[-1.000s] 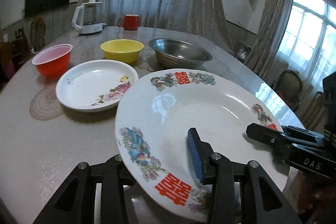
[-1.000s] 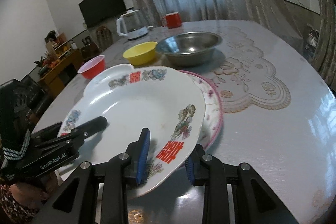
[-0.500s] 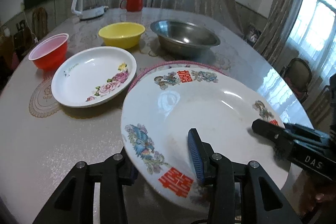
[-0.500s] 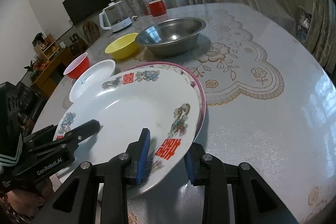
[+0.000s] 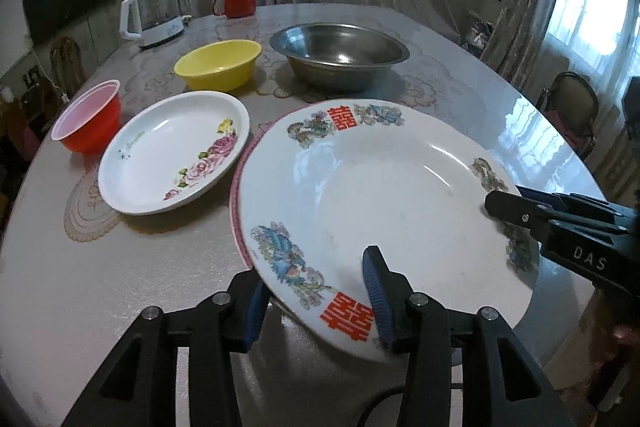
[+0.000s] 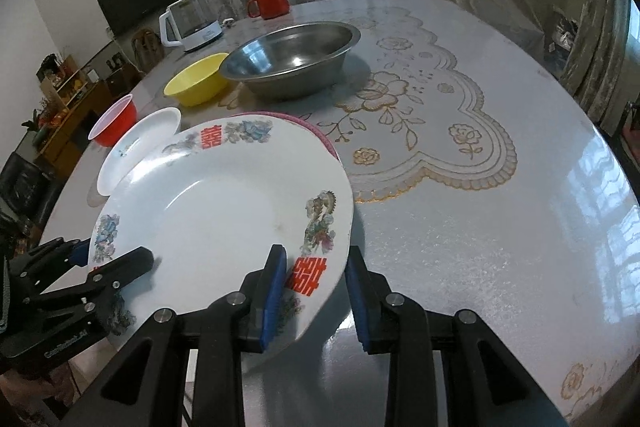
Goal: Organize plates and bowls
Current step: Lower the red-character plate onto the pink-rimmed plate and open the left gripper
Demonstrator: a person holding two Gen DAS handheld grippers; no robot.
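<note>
A large white plate with red characters and bird prints (image 5: pixel 384 195) (image 6: pixel 224 203) lies on top of a pink-rimmed plate (image 5: pixel 237 183) (image 6: pixel 320 139) on the table. My left gripper (image 5: pixel 316 297) straddles its near rim with jaws apart. My right gripper (image 6: pixel 316 297) straddles the opposite rim, jaws also apart. Each gripper shows in the other's view, the right one (image 5: pixel 560 223) and the left one (image 6: pixel 80 279).
A rose-print plate (image 5: pixel 172 151) (image 6: pixel 136 147), a red bowl (image 5: pixel 88 119) (image 6: pixel 114 121), a yellow bowl (image 5: pixel 218 65) (image 6: pixel 196 79) and a steel basin (image 5: pixel 340 53) (image 6: pixel 292 57) stand behind. A kettle (image 5: pixel 154 13) and red mug (image 5: pixel 238 1) sit far back.
The large plate came down from tilted in the air onto the pink-rimmed plate. Both grippers' jaws have widened around its rim.
</note>
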